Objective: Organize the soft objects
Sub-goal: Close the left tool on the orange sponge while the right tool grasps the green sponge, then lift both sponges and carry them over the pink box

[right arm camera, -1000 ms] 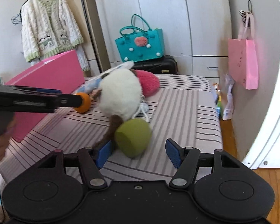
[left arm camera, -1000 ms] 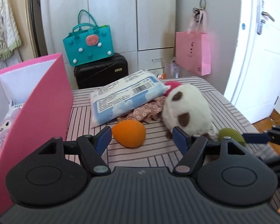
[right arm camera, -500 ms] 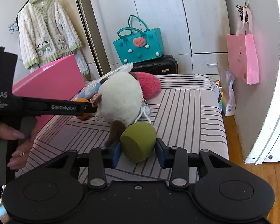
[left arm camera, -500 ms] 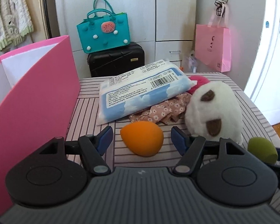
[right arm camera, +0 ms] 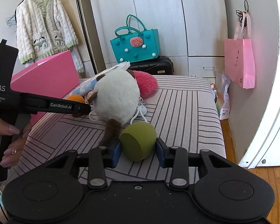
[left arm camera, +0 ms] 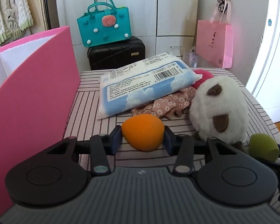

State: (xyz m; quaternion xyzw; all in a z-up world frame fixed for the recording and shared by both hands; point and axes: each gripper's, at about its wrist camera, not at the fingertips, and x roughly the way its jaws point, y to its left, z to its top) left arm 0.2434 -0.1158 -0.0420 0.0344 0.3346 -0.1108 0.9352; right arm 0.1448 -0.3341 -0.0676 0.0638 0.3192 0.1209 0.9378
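A: Bedroom corner, pale wardrobe behind, striped table (left arm camera: 87, 100) in front. Pink box (left arm camera: 33, 93) standing open along the table's left edge.

B: Step in hand?

A: Pick-up, by the look of it. Left tool (left arm camera: 142, 139) just been closing, now clenched on the orange sponge (left arm camera: 142, 133), both pads pressed to its sides, sponge low over the stripes. Right tool (right arm camera: 137, 148) likewise clamped on the green sponge (right arm camera: 138, 141), beside the tail of the white plush toy (right arm camera: 116, 99).

B: Next move?

A: Probably a lift, then a carry to the pink box. Gentle squeeze wanted; soft foam, likely to deform or slip.

B: Left on the table?

A: Blue-and-white soft pack (left arm camera: 143, 85), floral cloth (left arm camera: 168, 104), pink plush (right arm camera: 145, 83), none sorted yet.

B: Anything readable?

A: "GenRobot.AI" and "DAS Data Acquisition System" along the left tool's body in the right view. Barcode on the pack, small print too fine to read. Hanging pink bag (left arm camera: 214, 43) lettered, unclear.
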